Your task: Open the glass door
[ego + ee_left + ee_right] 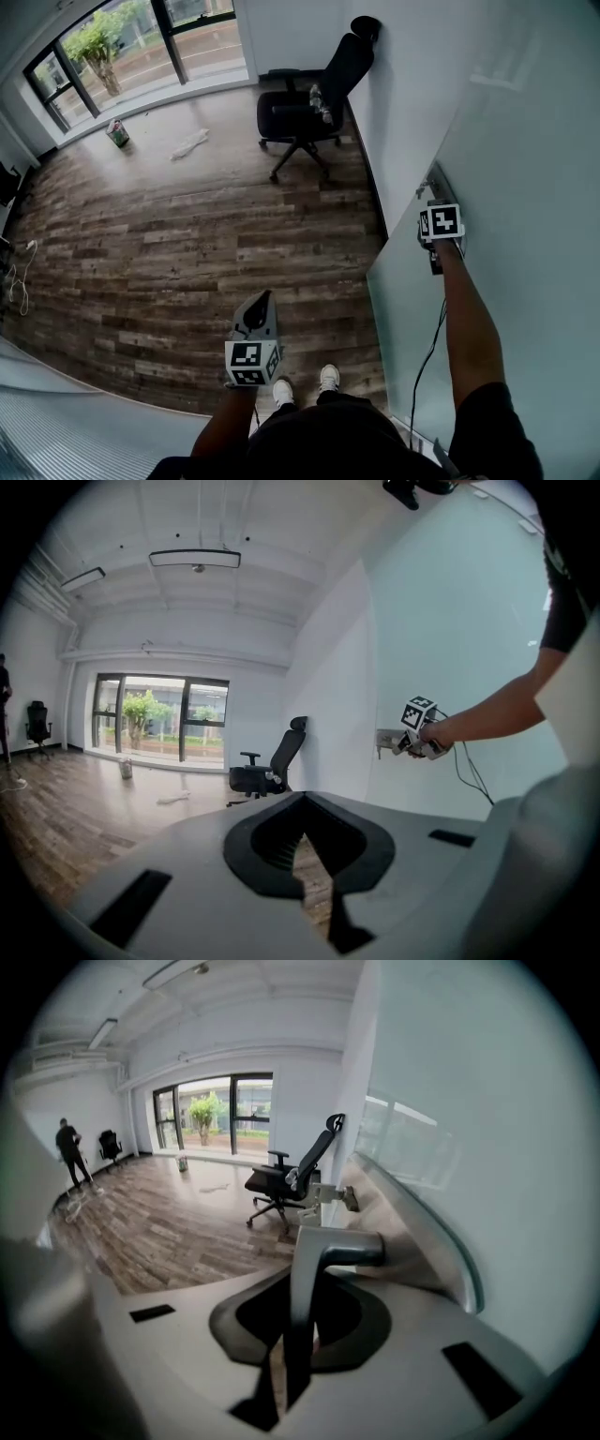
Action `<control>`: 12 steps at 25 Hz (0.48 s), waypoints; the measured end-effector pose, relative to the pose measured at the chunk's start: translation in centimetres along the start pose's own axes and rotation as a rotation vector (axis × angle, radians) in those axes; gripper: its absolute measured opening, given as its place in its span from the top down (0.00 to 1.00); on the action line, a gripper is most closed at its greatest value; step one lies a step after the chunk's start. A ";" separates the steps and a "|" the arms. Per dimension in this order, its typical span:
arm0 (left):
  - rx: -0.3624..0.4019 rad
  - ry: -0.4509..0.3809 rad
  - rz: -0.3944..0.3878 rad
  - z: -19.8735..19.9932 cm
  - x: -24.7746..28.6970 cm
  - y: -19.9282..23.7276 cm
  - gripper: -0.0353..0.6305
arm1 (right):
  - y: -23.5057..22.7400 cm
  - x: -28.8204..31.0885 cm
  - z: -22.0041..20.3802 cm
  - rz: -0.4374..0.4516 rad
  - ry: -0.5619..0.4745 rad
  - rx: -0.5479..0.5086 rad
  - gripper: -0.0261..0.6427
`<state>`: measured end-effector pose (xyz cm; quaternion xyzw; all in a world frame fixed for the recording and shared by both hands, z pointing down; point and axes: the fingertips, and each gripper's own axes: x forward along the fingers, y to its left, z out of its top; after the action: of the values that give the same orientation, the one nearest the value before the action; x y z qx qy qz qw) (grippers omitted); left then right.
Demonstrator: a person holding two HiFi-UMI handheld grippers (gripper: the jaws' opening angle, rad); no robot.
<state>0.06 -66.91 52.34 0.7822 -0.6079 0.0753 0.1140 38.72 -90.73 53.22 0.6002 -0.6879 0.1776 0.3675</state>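
Currently the grasp looks made: the right gripper (437, 246) has its jaws clamped on the lever handle (323, 1251) of the glass door (506, 169) at the person's right, while the left gripper (261, 309) hangs closed and empty. Next, probably, the handle needs turning and the door swinging.

The left arm (223, 427) is bent and kept low in front of the body, holding the left gripper (262, 302) pointed forward over the feet. Its jaws appear closed, only a thin slit between them, with nothing held. The right arm (471, 330) is stretched nearly straight, forward and out to the side, bare from the short dark sleeve down. The right gripper (432, 201) is held at its end, marker cube uppermost, jaws clamped on the door handle (323, 1258).
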 end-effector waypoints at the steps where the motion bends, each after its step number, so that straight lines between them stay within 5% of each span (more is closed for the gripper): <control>1: -0.003 -0.002 0.002 0.1 -0.1 0.2 0.94 | 0.0 -0.2 0.1 -0.026 0.030 -0.038 0.91; 4: -0.008 -0.007 0.006 0.2 -0.7 0.7 0.94 | 0.1 -0.9 0.0 -0.072 0.089 -0.128 0.90; 7: -0.013 -0.015 -0.013 0.5 -1.4 1.2 0.94 | 0.6 -1.6 -0.4 -0.022 0.089 -0.119 0.82; 10: -0.016 -0.026 -0.012 0.9 -2.3 2.2 0.94 | 0.7 -2.7 -0.6 0.012 0.028 -0.078 0.75; 12: -0.018 -0.029 -0.006 1.0 -2.9 2.9 0.94 | 0.2 -4.2 -0.3 -0.044 -0.049 -0.064 0.75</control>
<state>-3.48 -65.18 50.90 0.7839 -0.6079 0.0581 0.1122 38.69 -87.52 50.44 0.6073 -0.6888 0.1327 0.3731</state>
